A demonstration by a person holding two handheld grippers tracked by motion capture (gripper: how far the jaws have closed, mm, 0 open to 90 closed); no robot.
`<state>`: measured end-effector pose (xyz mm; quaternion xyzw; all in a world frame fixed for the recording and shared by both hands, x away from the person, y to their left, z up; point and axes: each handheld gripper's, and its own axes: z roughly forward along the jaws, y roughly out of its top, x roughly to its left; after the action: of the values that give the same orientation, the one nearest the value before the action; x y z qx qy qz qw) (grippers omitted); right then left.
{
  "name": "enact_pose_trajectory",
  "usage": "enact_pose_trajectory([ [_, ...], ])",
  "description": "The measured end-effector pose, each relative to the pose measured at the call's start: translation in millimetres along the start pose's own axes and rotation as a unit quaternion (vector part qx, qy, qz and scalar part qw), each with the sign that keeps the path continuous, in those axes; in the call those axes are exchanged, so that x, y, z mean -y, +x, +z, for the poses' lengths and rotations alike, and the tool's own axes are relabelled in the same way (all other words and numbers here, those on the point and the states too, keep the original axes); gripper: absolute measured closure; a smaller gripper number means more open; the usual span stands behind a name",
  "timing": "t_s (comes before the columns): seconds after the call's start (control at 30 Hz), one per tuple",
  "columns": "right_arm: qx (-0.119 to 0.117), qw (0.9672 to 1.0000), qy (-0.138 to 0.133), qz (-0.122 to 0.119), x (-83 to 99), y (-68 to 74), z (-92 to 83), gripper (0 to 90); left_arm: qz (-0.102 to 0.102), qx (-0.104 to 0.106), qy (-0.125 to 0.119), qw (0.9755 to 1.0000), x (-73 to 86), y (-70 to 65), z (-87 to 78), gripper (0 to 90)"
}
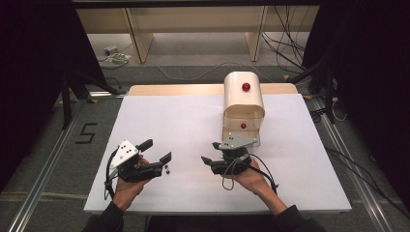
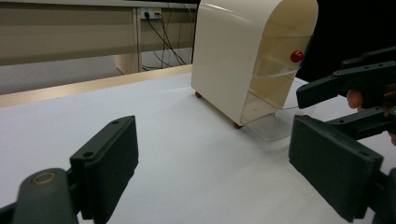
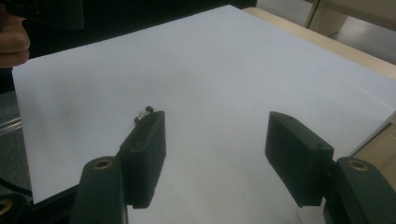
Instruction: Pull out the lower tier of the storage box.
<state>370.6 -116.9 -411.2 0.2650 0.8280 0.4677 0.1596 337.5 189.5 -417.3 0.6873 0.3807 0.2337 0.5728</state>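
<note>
Near the counter's front edge, the left hand-held gripper hovers with its jaws apart, gripping nothing, and small dark beads lie just beside it. The right hand-held gripper, also spread and empty, faces them. Behind it, toward the far edge, stands the cream bread box with red knobs.

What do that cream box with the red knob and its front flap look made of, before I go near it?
The cream box looks like moulded plastic with a glossy finish: rounded top corners and a soft light streak along the edge. Its front flap seems to be clear or lightly tinted plastic, since the inside shows through. The red knob is shiny, likely plastic too, though the look leaves that open.
</note>
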Motion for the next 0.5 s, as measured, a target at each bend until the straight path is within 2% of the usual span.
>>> enact_pose_trajectory([
  [0.5,-0.009,0.9999,0.001,0.013,-2.3,5.5,11.0,37.4,-0.001,-0.002,0.000,1.0000,0.2,0.3,0.1,15.8],
])
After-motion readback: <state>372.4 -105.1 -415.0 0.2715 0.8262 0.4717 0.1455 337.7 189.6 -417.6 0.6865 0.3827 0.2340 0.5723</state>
